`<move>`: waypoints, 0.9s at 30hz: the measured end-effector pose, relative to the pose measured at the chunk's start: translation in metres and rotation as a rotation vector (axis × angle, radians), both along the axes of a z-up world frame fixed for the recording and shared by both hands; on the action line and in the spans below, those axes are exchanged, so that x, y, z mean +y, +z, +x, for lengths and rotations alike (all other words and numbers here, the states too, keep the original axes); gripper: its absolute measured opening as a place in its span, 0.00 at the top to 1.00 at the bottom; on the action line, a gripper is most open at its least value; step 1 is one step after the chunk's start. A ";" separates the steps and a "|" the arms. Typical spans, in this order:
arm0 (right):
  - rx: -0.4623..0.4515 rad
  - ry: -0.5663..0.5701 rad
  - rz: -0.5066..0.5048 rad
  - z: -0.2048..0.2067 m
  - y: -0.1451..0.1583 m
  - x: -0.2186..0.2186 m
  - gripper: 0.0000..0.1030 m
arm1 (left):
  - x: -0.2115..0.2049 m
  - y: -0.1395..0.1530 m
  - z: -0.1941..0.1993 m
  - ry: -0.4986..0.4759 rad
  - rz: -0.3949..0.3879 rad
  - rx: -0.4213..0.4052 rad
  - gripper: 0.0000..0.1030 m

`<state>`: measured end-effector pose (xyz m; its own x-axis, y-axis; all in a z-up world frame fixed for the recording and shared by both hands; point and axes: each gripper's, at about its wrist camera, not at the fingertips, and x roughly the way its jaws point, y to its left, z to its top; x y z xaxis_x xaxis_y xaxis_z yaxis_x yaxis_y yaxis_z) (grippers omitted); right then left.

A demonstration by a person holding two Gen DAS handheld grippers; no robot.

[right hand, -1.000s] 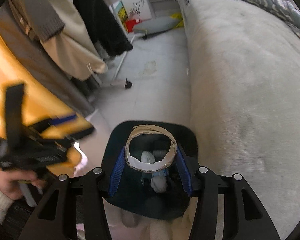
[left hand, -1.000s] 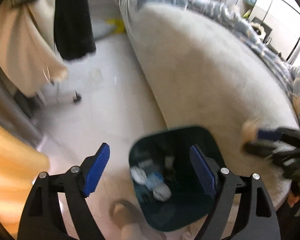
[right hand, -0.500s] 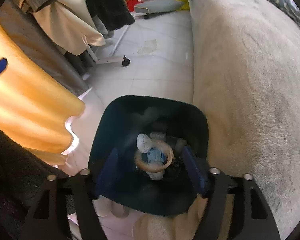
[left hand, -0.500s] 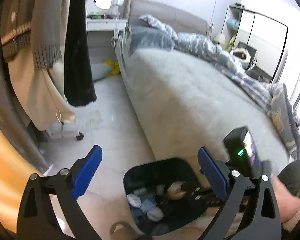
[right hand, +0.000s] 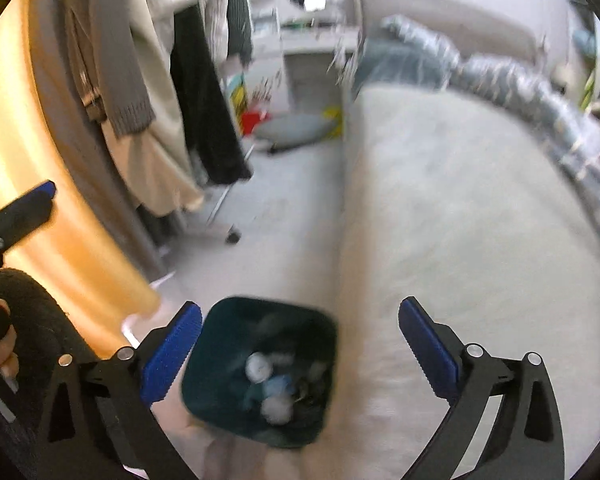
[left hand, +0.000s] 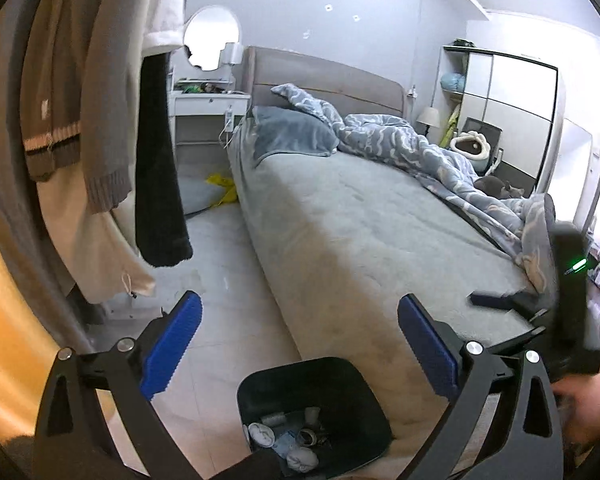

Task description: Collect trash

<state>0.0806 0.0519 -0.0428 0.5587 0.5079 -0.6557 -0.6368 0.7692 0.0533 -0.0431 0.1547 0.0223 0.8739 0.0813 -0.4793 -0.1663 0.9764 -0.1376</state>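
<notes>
Both the left tool and right tool gape empty; trash sits in the bin, and no more litter shows.

Dark green bin beside grey bed; blue cloud-patterned duvet on bed; blue gripper pads.

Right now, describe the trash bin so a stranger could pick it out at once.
Find the big grey bed that fills the middle of the room. On the pale tiled floor at its near corner stands the trash bin. It is the only dark teal, square, open-topped container there, with crumpled white and blue scraps lying in its bottom.
</notes>
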 end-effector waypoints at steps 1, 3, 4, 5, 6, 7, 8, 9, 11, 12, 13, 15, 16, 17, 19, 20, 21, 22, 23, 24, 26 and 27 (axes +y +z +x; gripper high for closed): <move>-0.014 -0.007 0.022 -0.003 0.007 -0.010 0.03 | -0.003 -0.002 0.001 -0.003 -0.007 0.001 0.03; -0.037 -0.033 0.083 -0.009 0.019 -0.035 0.03 | -0.011 -0.006 0.009 -0.001 -0.028 0.010 0.03; -0.057 -0.066 0.094 -0.013 0.026 -0.049 0.03 | -0.015 -0.007 0.010 -0.003 -0.030 0.011 0.03; -0.071 -0.085 0.100 -0.014 0.031 -0.057 0.03 | -0.022 -0.008 0.012 -0.008 -0.020 0.011 0.03; -0.088 -0.109 0.119 -0.017 0.039 -0.071 0.03 | -0.028 -0.009 0.013 -0.014 -0.007 0.010 0.03; -0.092 -0.127 0.141 -0.019 0.045 -0.082 0.03 | -0.035 -0.008 0.014 -0.022 0.011 0.008 0.03; -0.091 -0.146 0.161 -0.019 0.052 -0.093 0.03 | -0.042 -0.008 0.014 -0.028 0.023 0.003 0.03; -0.098 -0.158 0.157 -0.020 0.059 -0.103 0.03 | -0.046 -0.007 0.013 -0.024 0.035 -0.004 0.03; -0.129 -0.168 0.141 -0.022 0.073 -0.120 0.03 | -0.055 -0.006 0.012 -0.026 0.053 -0.012 0.03; -0.133 -0.178 0.132 -0.022 0.078 -0.130 0.03 | -0.058 -0.006 0.012 -0.035 0.050 -0.011 0.03; -0.137 -0.191 0.125 -0.023 0.079 -0.138 0.03 | -0.061 -0.007 0.013 -0.039 0.051 -0.005 0.03; -0.150 -0.238 0.107 -0.023 0.077 -0.156 0.03 | -0.064 -0.009 0.013 -0.032 0.054 0.005 0.03; -0.143 -0.248 0.096 -0.024 0.072 -0.162 0.03 | -0.065 -0.009 0.014 -0.028 0.049 0.010 0.03; -0.132 -0.254 0.077 -0.022 0.065 -0.169 0.03 | -0.067 -0.009 0.015 -0.022 0.052 0.013 0.03; -0.112 -0.262 0.082 -0.019 0.058 -0.178 0.03 | -0.073 -0.010 0.018 -0.013 0.069 0.042 0.03; -0.101 -0.268 0.103 -0.019 0.057 -0.182 0.03 | -0.074 -0.012 0.019 -0.022 0.064 0.056 0.03; -0.092 -0.270 0.134 -0.018 0.057 -0.187 0.03 | -0.075 -0.013 0.019 -0.042 0.045 0.068 0.03; -0.088 -0.266 0.150 -0.018 0.057 -0.189 0.03 | -0.075 -0.014 0.021 -0.063 0.014 0.081 0.03; -0.077 -0.246 0.166 -0.016 0.054 -0.189 0.03 | -0.076 -0.015 0.022 -0.072 -0.001 0.087 0.03; -0.068 -0.232 0.167 -0.016 0.051 -0.188 0.03 | -0.077 -0.016 0.022 -0.078 -0.004 0.084 0.03; -0.066 -0.216 0.160 -0.016 0.050 -0.185 0.03 | -0.083 -0.016 0.021 -0.073 0.018 0.062 0.03; -0.068 -0.209 0.156 -0.017 0.050 -0.182 0.03 | -0.085 -0.015 0.020 -0.071 0.026 0.053 0.03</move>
